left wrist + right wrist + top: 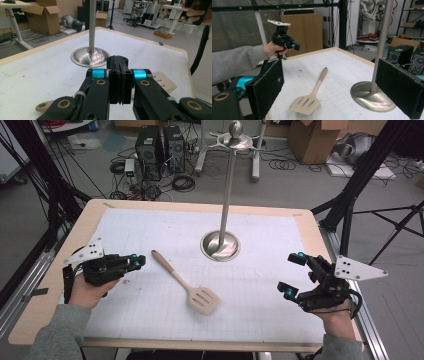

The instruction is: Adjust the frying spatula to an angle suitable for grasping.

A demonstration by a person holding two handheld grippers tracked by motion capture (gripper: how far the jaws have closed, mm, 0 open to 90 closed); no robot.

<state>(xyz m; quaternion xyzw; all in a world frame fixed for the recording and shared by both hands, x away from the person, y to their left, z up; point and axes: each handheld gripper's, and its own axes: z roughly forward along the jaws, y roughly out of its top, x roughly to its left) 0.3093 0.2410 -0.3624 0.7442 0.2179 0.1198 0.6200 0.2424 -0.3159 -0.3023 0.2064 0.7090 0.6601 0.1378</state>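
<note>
A beige slotted spatula (187, 284) lies flat on the white mat, handle toward the far left, blade toward the near edge; it is also in the right gripper view (310, 94). A metal stand (220, 245) with a tall pole rises behind it. My left gripper (138, 261) hovers left of the spatula handle with its jaws pressed together on nothing; in its own view the pads (119, 80) meet, with the spatula blade (165, 81) behind them. My right gripper (291, 275) stands open at the right of the mat, nothing between its pads (268, 86).
The wooden table (310, 215) carries a white grid mat (150, 225). Black frame legs and a tripod stand at the right (395, 225). Computer towers (159, 145), cables and cardboard boxes sit on the floor beyond the far edge.
</note>
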